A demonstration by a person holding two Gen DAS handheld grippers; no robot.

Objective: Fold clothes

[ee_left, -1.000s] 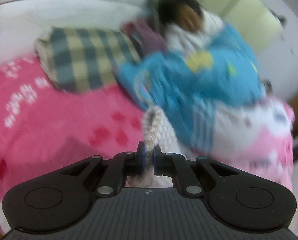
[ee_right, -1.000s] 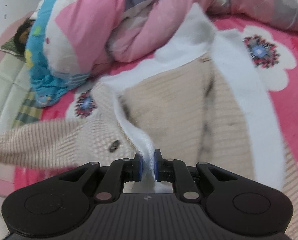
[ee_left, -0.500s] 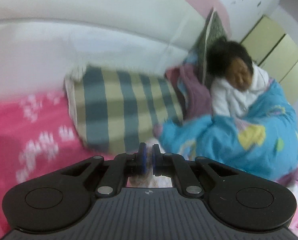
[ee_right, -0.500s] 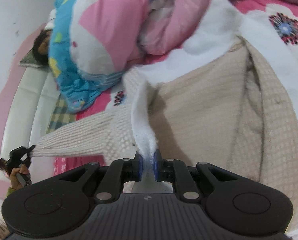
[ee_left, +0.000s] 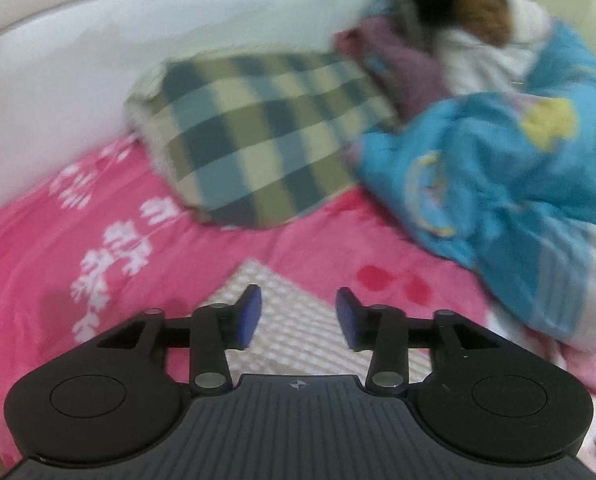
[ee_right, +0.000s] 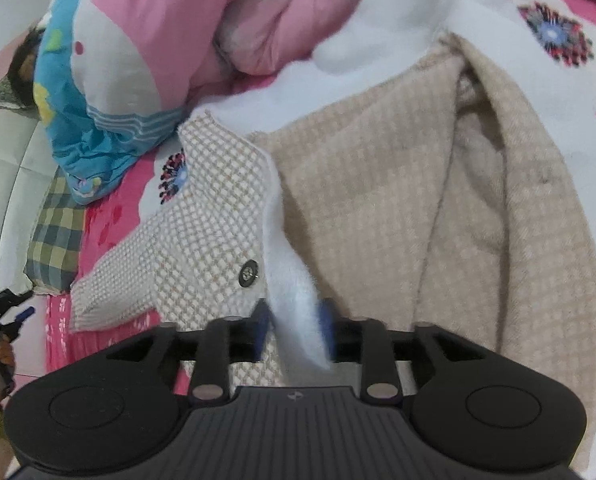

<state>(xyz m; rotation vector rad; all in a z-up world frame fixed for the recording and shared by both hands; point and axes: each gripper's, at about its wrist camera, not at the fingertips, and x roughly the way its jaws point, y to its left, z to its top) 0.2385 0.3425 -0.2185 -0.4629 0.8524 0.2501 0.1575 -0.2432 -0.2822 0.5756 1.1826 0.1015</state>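
Note:
A beige checked knit jacket (ee_right: 378, 200) with white fleece lining lies spread open on the pink bed sheet (ee_left: 50, 264). Its left sleeve (ee_right: 146, 264) stretches flat toward the pillow. In the left wrist view the sleeve's cuff end (ee_left: 266, 284) rests on the sheet under my left gripper (ee_left: 298, 316), which is open with its jaws wide apart. My right gripper (ee_right: 294, 326) is open over the jacket's front, and the white fleece edge (ee_right: 290, 280) hangs loose between its blue pads, beside a metal snap (ee_right: 248, 274). A hand holds the left gripper (ee_right: 2, 312) at the far left.
A green and grey checked pillow (ee_left: 258, 140) lies against the white headboard (ee_left: 78, 60). A person (ee_left: 486, 40) lies under a blue quilt (ee_left: 498, 180). A bunched pink and white quilt (ee_right: 170, 20) borders the jacket's far side.
Both grippers have opened. The left one let the sleeve end down onto the sheet, and the right one released the white fleece edge. The sleeve now lies flat instead of stretched in the air.

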